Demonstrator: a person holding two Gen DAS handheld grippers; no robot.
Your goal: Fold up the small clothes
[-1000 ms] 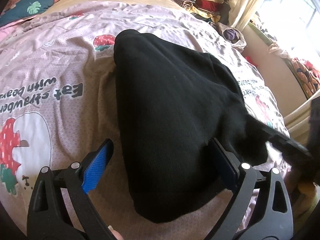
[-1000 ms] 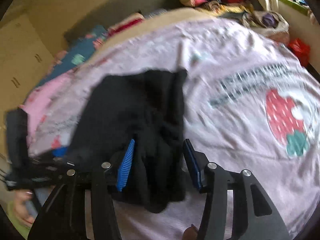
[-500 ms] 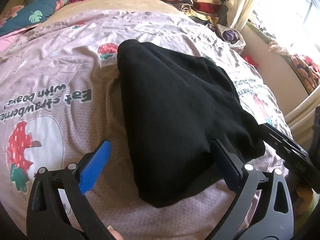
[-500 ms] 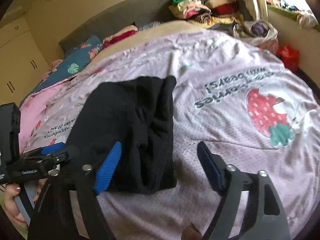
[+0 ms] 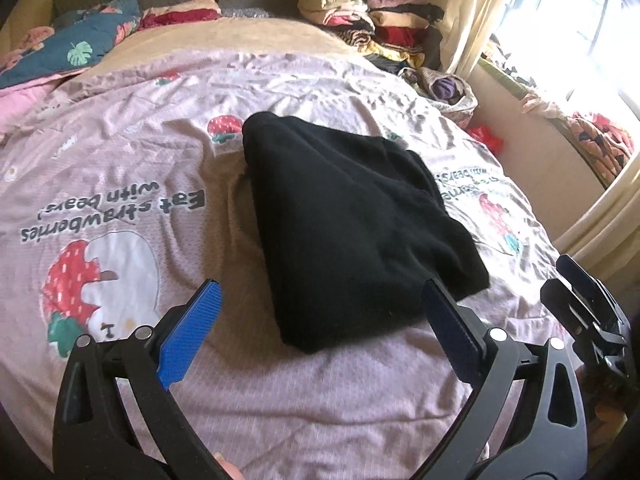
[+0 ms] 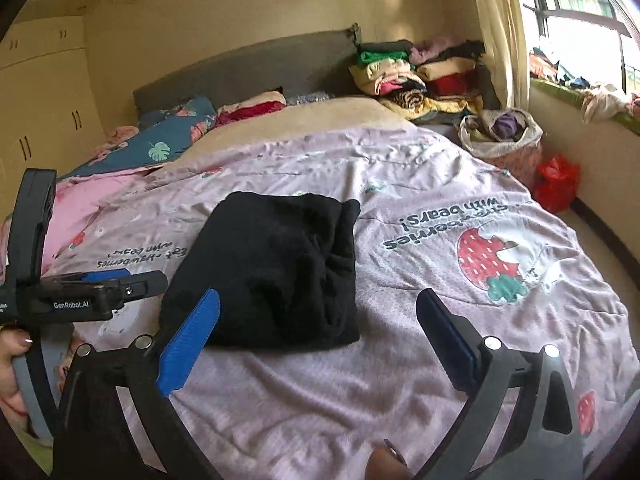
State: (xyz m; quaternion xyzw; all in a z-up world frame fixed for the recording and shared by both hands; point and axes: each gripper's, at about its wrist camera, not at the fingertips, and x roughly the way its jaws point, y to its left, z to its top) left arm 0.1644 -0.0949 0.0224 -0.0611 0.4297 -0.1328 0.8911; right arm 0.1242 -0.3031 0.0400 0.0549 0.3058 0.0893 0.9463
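Note:
A black garment [image 5: 340, 220] lies folded in a thick pad on the pink strawberry bedcover [image 5: 120, 160]. My left gripper [image 5: 320, 284] hangs open above its near edge, with the blue pads wide of the cloth and not touching it. In the right wrist view the same garment [image 6: 276, 264] lies ahead and to the left. My right gripper [image 6: 319, 294] is opening its jaws. The garment's near corner shows between the fingers, but they do not press on it. Each gripper appears in the other's view: the right gripper [image 5: 580, 300] and the left gripper [image 6: 100, 292].
A stack of folded clothes [image 6: 420, 76] stands at the head of the bed on the right. A basket of laundry [image 6: 504, 132] and a red bag [image 6: 556, 180] sit on the floor beside it. A blue floral quilt [image 5: 80, 48] lies at the far left, and a window sill runs along the right.
The right jaws opened wide and let go of the garment's bunched folds. Both grippers drew back and rose, and the garment now lies flat ahead of them.

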